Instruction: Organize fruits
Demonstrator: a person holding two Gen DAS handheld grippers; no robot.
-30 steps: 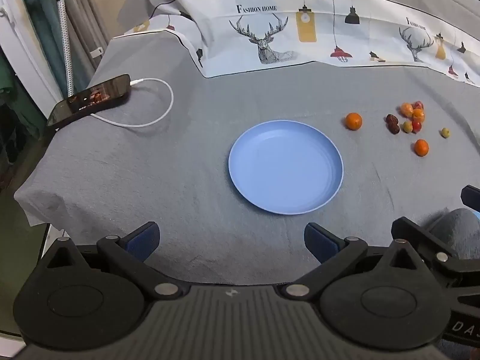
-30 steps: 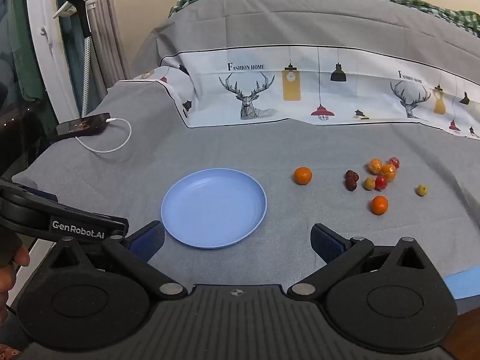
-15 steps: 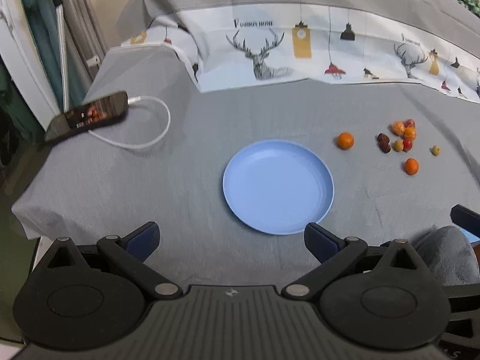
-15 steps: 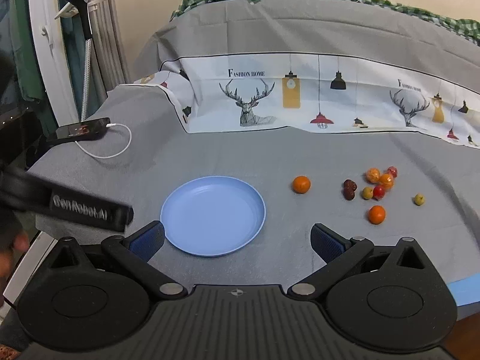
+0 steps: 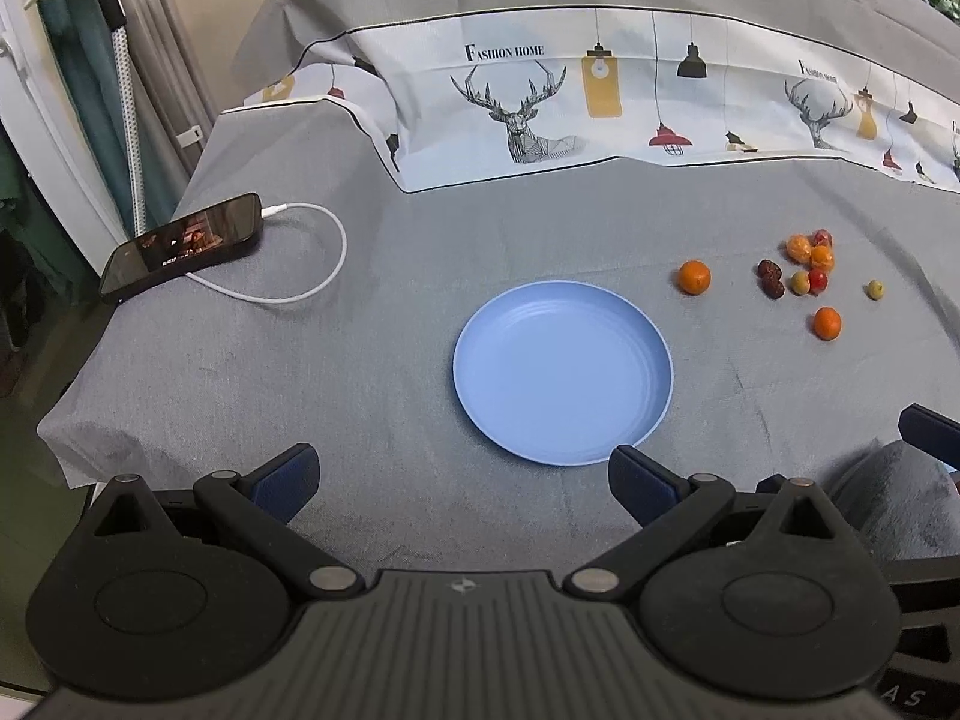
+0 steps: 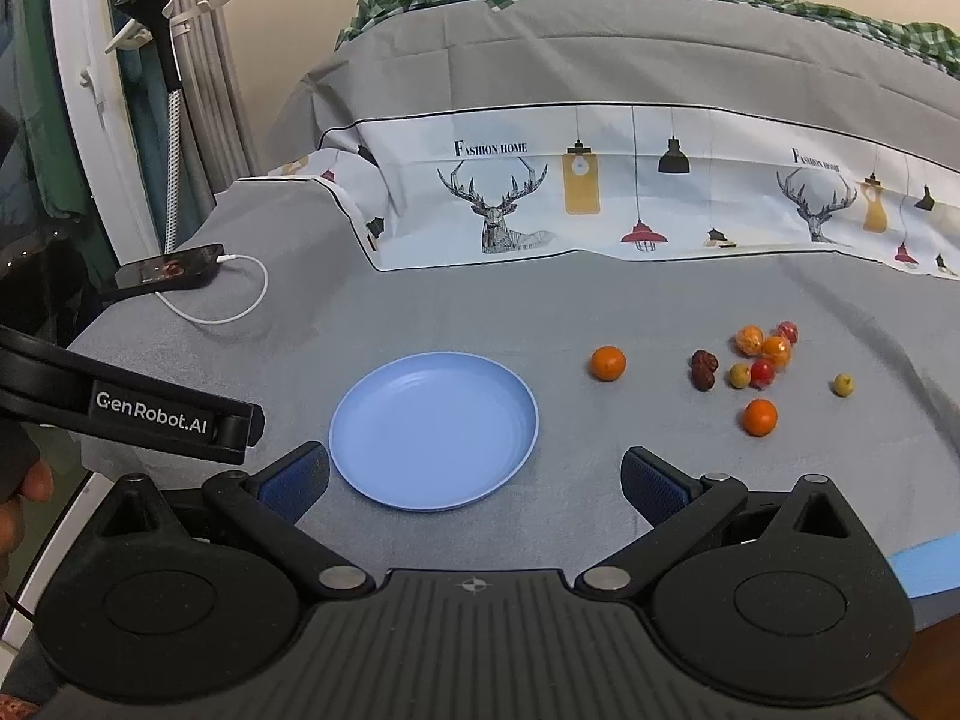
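Our left tool (image 5: 461, 477) hangs with its jaws spread wide and nothing between them, low over the near edge of the grey-covered bed (image 5: 372, 372). Our right tool (image 6: 474, 477) is just as wide and just as empty. Over the last second both have drawn back and risen a little: the blue plate (image 5: 510, 360) and the fruit sit farther off in both views than they did, and the plate has slid from the centre of the left view toward its 5 o'clock, so its near rim now lies just beyond the left tool's right fingertip.

In our judgement this is a settling into a start pose, not a reach. Nothing is picked yet and the plate is bare.

Outward from the right tool, the plate is at 11 o'clock. A lone orange fruit (image 6: 608, 363) lies at 1 o'clock, apart from the rest. Farther toward 2 o'clock are two dark red fruits (image 6: 703, 369), a tight cluster of orange and red ones (image 6: 771, 348), another orange fruit (image 6: 759, 417) nearer us, and a small yellow-green one (image 6: 843, 384) off by itself. A phone (image 5: 183, 246) on its white cable (image 5: 324, 276) lies far off at 10 o'clock, clear of the work.

The lone orange fruit looks the easiest first pick for the right tool.
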